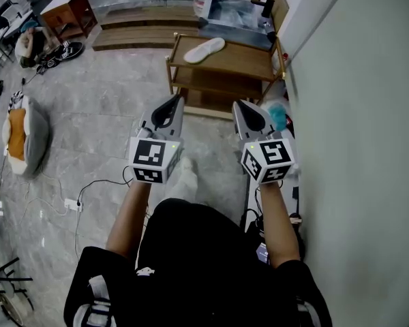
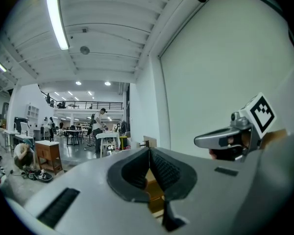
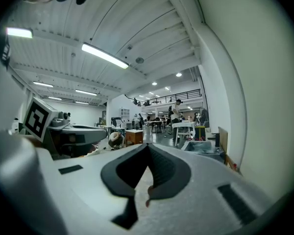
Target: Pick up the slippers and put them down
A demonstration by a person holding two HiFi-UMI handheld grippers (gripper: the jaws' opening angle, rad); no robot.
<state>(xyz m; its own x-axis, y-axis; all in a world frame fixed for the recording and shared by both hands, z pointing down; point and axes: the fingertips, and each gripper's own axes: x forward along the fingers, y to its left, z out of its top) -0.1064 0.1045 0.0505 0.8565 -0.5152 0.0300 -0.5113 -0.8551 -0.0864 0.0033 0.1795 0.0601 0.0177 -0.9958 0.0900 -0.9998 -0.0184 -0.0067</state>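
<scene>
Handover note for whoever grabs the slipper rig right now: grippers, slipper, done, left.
Left gripper: shut, empty, held level.
Right gripper: shut, empty, level, beside the left one.
Slipper: one white slipper lies on the top shelf of the wooden rack, ahead of both grippers. Neither gripper touches it. I can't make out a second slipper for sure.
Done: unclear. The frames don't show whether it has been handled.
Left: if it hasn't, probably open one gripper, reach to the rack, grip the slipper, lift it and set it down.
</scene>
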